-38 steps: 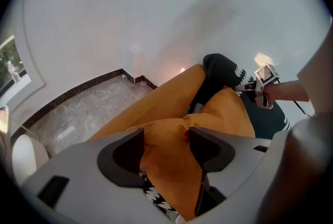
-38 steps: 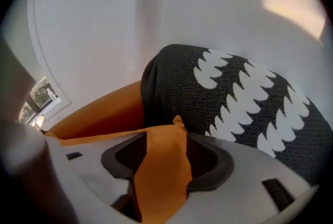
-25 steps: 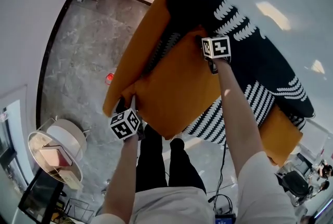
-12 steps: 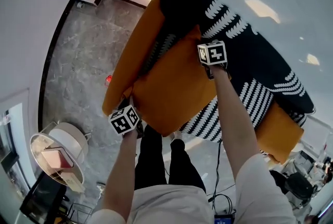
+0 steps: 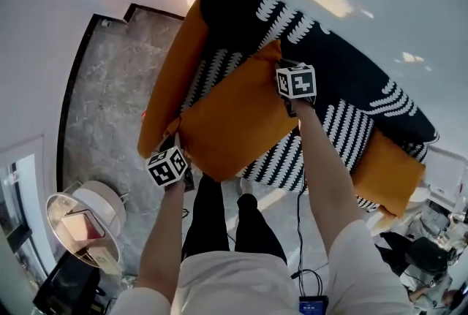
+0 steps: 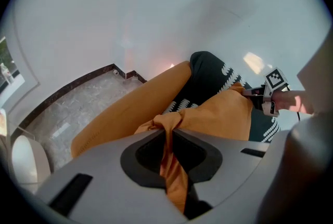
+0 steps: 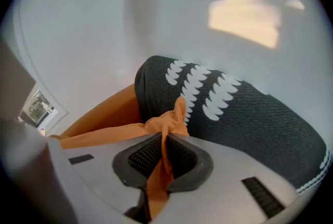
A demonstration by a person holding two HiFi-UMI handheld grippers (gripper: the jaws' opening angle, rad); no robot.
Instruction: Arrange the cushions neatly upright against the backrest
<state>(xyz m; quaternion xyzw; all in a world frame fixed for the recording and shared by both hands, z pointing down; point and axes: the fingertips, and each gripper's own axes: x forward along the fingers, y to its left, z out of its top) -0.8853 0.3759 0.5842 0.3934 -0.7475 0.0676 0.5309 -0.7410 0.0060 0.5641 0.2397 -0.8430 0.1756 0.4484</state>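
An orange cushion (image 5: 234,116) hangs over the sofa seat, held by two opposite corners. My left gripper (image 5: 175,141) has the near-left corner. In the left gripper view, that gripper (image 6: 167,134) is closing with a bunched fold of the cushion (image 6: 218,114) pinched between its pads. My right gripper (image 5: 284,65) has the far corner by the backrest. In the right gripper view, the right gripper (image 7: 165,147) is also closing, and orange fabric (image 7: 171,119) is squeezed between its ribbed pads. A black throw (image 5: 351,87) with white marks covers the backrest and seat.
The sofa's orange arm (image 5: 172,80) is at the left, and another orange piece (image 5: 387,175) lies at its right end. A round side table (image 5: 80,215) stands on the marble floor (image 5: 102,87). The person's legs (image 5: 219,218) are close to the sofa front.
The cushion has moved away from the sofa's front edge, uncovering more of the patterned throw. Both hands stayed at its corners and shifted slightly with it.
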